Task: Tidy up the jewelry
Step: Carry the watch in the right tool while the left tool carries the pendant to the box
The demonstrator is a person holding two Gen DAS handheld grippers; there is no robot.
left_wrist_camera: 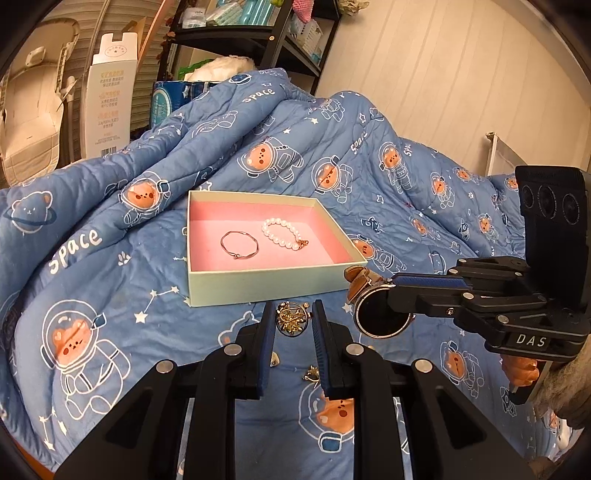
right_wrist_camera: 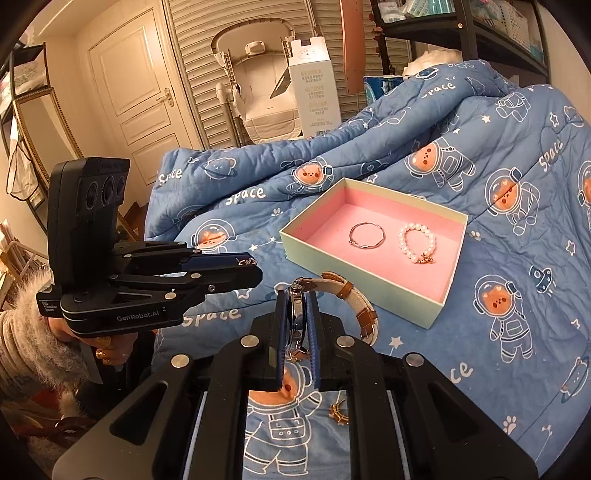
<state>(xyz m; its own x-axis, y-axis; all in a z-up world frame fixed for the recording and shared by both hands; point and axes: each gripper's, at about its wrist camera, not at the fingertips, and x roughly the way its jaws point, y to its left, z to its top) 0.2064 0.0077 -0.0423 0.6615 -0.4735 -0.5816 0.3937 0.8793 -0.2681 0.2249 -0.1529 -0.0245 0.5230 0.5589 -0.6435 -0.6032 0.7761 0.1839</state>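
Observation:
A pale green box with pink lining (left_wrist_camera: 258, 284) (right_wrist_camera: 369, 295) sits on the blue quilt. Inside lie a thin metal bangle (left_wrist_camera: 239, 244) (right_wrist_camera: 366, 235) and a pearl bracelet (left_wrist_camera: 282, 232) (right_wrist_camera: 417, 243). My left gripper (left_wrist_camera: 293, 317) is shut on a gold brooch (left_wrist_camera: 292, 318), held just in front of the box; it shows in the right wrist view (right_wrist_camera: 247, 263). My right gripper (right_wrist_camera: 295, 314) is shut on a watch (right_wrist_camera: 297, 317) with a white and brown strap (right_wrist_camera: 358, 302); in the left wrist view (left_wrist_camera: 391, 291) the watch face (left_wrist_camera: 382, 314) hangs right of the box.
Small gold pieces lie on the quilt (left_wrist_camera: 110, 295) under the grippers (left_wrist_camera: 312, 373) (right_wrist_camera: 338, 411). The quilt bunches up high behind the box. A tall white carton (left_wrist_camera: 107, 96), a shelf rack (left_wrist_camera: 258, 33) and a baby chair (right_wrist_camera: 258, 85) stand behind the bed.

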